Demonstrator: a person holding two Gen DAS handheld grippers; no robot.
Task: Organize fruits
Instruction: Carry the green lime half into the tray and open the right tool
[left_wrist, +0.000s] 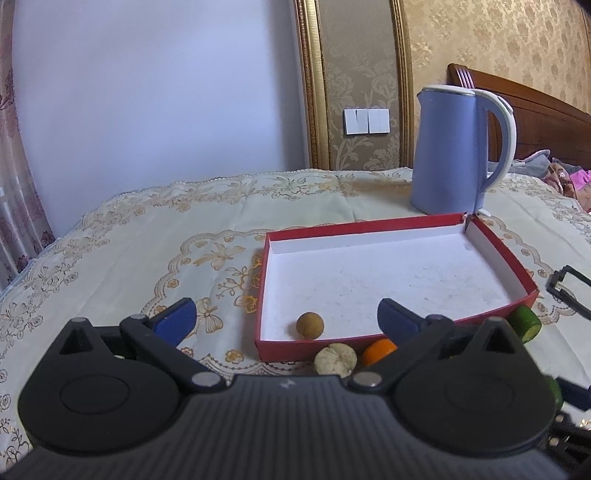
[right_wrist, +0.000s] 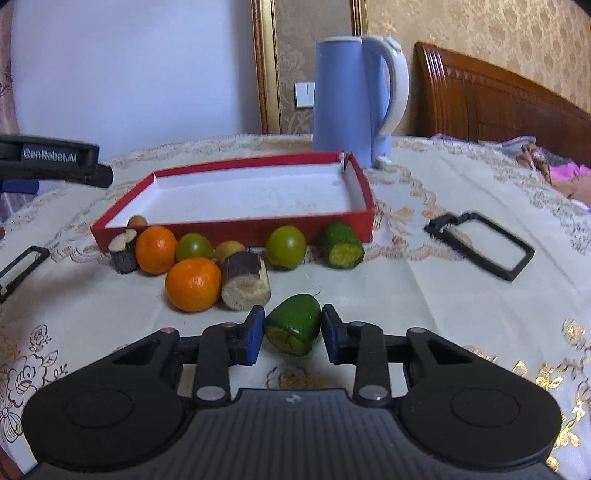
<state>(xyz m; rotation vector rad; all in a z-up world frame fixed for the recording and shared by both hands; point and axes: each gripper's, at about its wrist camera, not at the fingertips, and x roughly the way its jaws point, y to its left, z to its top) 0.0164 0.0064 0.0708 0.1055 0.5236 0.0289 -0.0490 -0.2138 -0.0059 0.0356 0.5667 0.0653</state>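
A red box (left_wrist: 495, 251) with a white inside lies on the table; it also shows in the right wrist view (right_wrist: 236, 229). One small brown round fruit (left_wrist: 310, 325) lies in its near left corner. My left gripper (left_wrist: 284, 319) is open and empty above that corner. Before the box lie two oranges (right_wrist: 193, 283), two green round fruits (right_wrist: 285, 246), two cane pieces (right_wrist: 245, 281) and a green cut piece (right_wrist: 341, 244). My right gripper (right_wrist: 292, 329) has its jaws on both sides of another green cut piece (right_wrist: 293, 325), touching it.
A blue kettle (right_wrist: 351, 96) stands behind the box at the back right. A black frame (right_wrist: 480, 243) lies right of the box, another (right_wrist: 18, 271) at the left edge. A patterned cloth (right_wrist: 443, 314) covers the table. A bed headboard (right_wrist: 498, 107) is far right.
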